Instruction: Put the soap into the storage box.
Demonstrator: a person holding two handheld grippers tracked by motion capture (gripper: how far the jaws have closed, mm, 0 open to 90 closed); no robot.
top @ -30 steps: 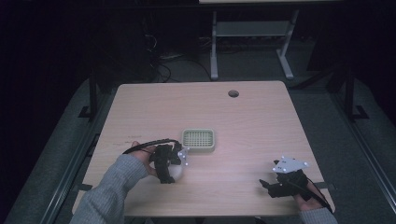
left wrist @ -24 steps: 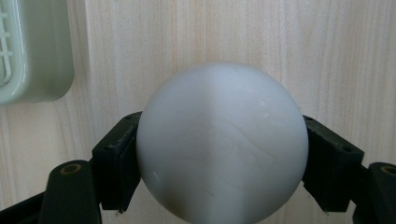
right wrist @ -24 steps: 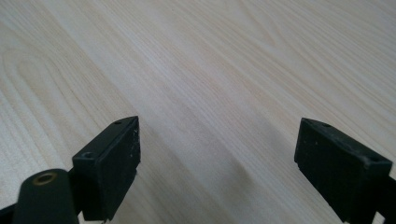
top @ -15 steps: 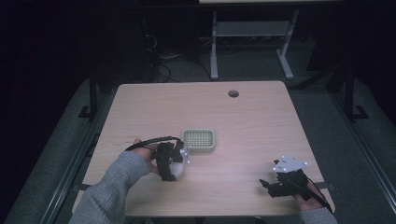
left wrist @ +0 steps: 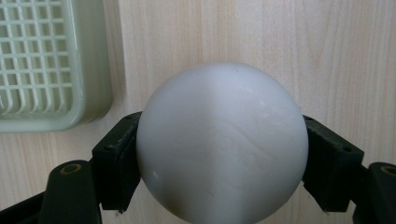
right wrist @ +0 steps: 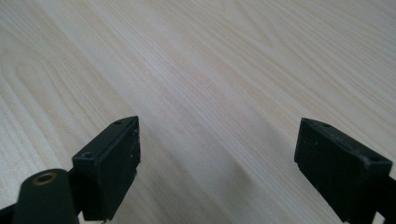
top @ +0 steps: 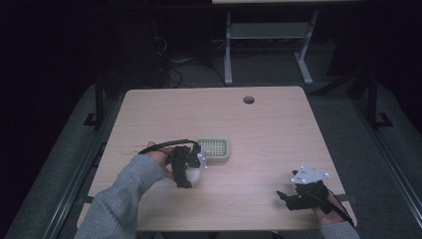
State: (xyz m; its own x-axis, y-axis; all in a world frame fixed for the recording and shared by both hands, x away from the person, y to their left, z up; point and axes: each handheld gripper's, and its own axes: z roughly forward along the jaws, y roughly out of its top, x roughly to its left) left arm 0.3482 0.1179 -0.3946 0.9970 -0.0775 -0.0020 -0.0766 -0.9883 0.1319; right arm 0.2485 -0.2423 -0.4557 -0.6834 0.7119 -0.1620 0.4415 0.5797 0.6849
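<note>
A smooth white ball (left wrist: 222,140) sits between the two black jaws of my left gripper (left wrist: 219,154), which is shut on it just above the wooden table (top: 259,124). In the high view the ball (top: 193,175) and the left gripper (top: 185,167) are at the table's left-centre, right beside a pale green grid basket (top: 213,149). The basket (left wrist: 46,65) lies at the upper left of the left gripper view, apart from the ball. My right gripper (top: 291,198) rests near the front right corner, jaws wide open over bare wood (right wrist: 219,154).
A round cable hole (top: 249,99) is at the table's far edge. A metal stand (top: 268,45) is on the dark floor behind the table. Bare wood lies between the two grippers.
The left gripper with the ball has shifted very slightly. The right gripper has stayed where it was.
</note>
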